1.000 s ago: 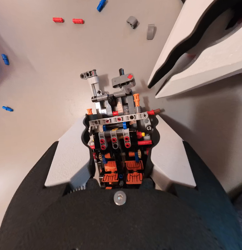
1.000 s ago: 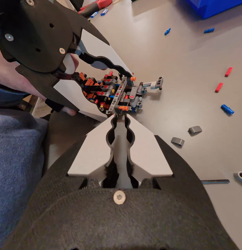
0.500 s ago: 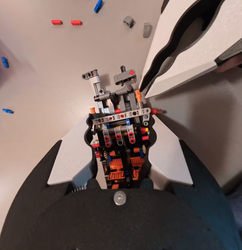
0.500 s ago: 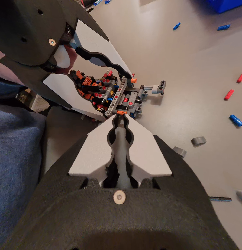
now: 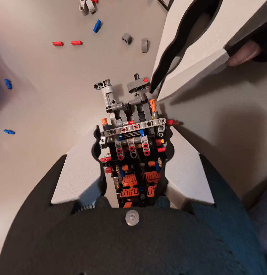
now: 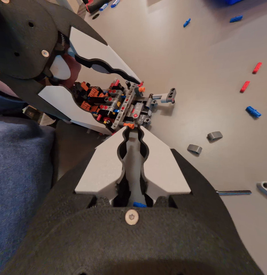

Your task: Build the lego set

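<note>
Pale grey worktop [image 6: 189,74]. Loose on it: two red pins [image 5: 67,43], blue pins [image 6: 253,111], two curved grey pieces [image 6: 204,142], dark axle [image 6: 234,192] beside grey beam [image 6: 264,187]. Partly built lego model [image 5: 134,119] front end rests on worktop.

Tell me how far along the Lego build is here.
Well advanced: a dense chassis is assembled and clamped in the left gripper. In hand: the right gripper, nearly closed, reaches its orange pin. Left: loose red pins, blue pins and grey connectors on the table.
</note>
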`<state>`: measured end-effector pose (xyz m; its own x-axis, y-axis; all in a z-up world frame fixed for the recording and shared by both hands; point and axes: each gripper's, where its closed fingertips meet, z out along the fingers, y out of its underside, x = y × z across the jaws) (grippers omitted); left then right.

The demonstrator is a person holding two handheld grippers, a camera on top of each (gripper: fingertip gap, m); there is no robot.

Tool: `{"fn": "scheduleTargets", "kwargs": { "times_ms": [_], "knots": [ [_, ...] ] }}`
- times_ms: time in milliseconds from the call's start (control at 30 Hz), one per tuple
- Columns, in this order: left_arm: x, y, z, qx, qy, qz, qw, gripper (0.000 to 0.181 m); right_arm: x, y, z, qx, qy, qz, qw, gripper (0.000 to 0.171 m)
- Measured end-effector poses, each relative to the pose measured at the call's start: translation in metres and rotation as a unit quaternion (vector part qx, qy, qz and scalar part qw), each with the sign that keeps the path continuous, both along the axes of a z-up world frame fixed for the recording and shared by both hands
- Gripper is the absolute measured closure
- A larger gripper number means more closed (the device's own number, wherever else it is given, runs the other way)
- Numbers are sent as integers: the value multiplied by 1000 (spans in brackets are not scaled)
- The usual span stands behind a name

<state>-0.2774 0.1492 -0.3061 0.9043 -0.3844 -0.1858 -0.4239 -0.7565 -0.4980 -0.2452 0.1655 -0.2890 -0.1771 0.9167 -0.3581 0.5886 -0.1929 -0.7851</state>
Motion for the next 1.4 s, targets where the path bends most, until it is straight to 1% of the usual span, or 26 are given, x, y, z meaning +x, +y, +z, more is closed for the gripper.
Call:
{"fn": "scheduleTargets", "kwargs": {
  "times_ms": [233, 300, 333, 467, 933, 1067, 1233, 1333, 1400],
  "knots": [
    [-6, -2, -2, -20, -2, 34, 999, 98, -7, -7, -4, -23, -19, 19, 999, 161],
    [-7, -2, -2, -25, -3, 37, 999, 99, -9, -8, -4, -28, -19, 20, 999, 164],
    [-5, -3, -3, -30, -8, 32, 999, 103, -10, -9, -4, -32, -19, 22, 999, 164],
    [-5, -3, -5, -23, -6, 38, 999, 101, -11, -8, -4, -45, -24, 21, 998, 164],
    [-6, -5, -6, -9, -18, 42, 999, 100, -14, -14, -5, 0, -15, 18, 1000, 165],
    [-5, -7, -6, -12, -14, 14, 1000, 100, -11, -18, -5, 2, -15, 23, 1000, 165],
    [6, -14, -5, -5, -21, -70, 997, 100, 2, -30, -5, -7, -17, 42, 999, 166],
    [13, -19, -5, -4, -24, -127, 992, 100, 11, -37, -5, 6, -18, 52, 998, 168],
    [17, -21, -5, 3, -30, -144, 989, 100, 14, -39, -6, 18, -16, 51, 998, 168]
  ]
}}
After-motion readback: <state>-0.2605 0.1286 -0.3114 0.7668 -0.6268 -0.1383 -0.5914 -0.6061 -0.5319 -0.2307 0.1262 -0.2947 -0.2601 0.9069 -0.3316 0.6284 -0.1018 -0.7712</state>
